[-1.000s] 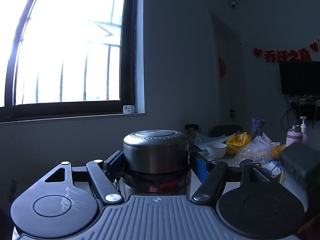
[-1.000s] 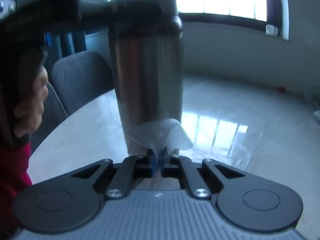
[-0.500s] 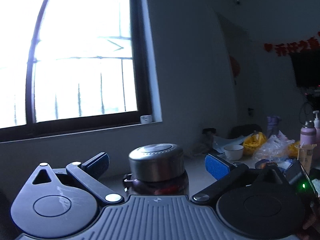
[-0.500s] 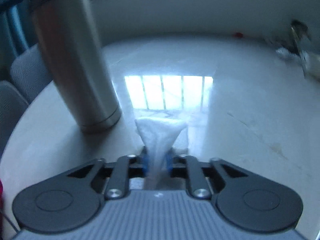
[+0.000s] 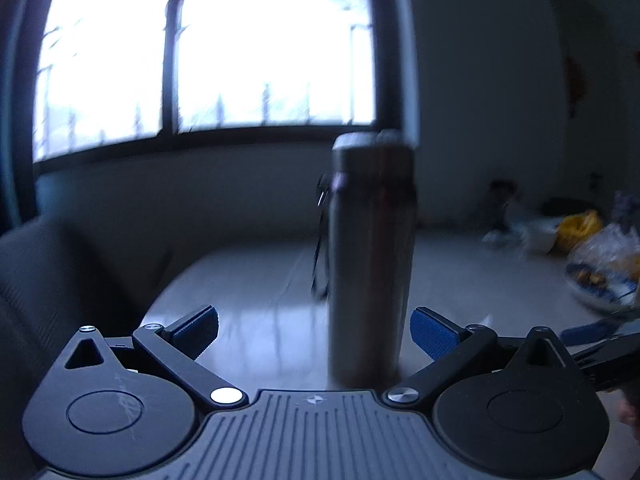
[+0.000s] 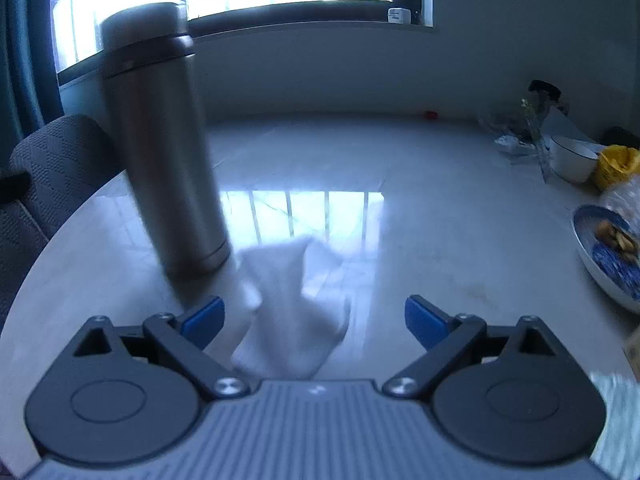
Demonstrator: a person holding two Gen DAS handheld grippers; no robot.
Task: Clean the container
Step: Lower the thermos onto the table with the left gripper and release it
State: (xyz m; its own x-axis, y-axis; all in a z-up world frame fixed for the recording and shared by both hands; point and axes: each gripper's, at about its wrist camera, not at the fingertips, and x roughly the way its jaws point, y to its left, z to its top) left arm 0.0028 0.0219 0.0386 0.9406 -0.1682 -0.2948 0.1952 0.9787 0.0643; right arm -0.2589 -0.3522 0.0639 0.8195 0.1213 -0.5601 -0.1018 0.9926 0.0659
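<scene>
Left wrist view
Left gripper (image 5: 314, 330): jaws spread wide and released, pointing slightly downward over the table; nothing is pinched.
Flask (image 5: 370, 256): steel container standing upright on the table (image 5: 256, 292), between the blue pads (image 5: 432, 334) but apart from both; blurred.
Room: bright barred window (image 5: 208, 48) behind, dark wall beneath it.
Around: yellow bag (image 5: 578, 224) and blue plate (image 5: 600, 284) at the far right.

Right wrist view
Right gripper (image 6: 314, 316): jaws opening, tilted down at the glossy tabletop.
White tissue (image 6: 292, 304): lies crumpled between the fingers, free of both pads.
Flask: upright on the left, its base just beside the tissue.
Around: grey chair (image 6: 48, 168) at the left edge, white bowl (image 6: 574, 158) at the right.
</scene>
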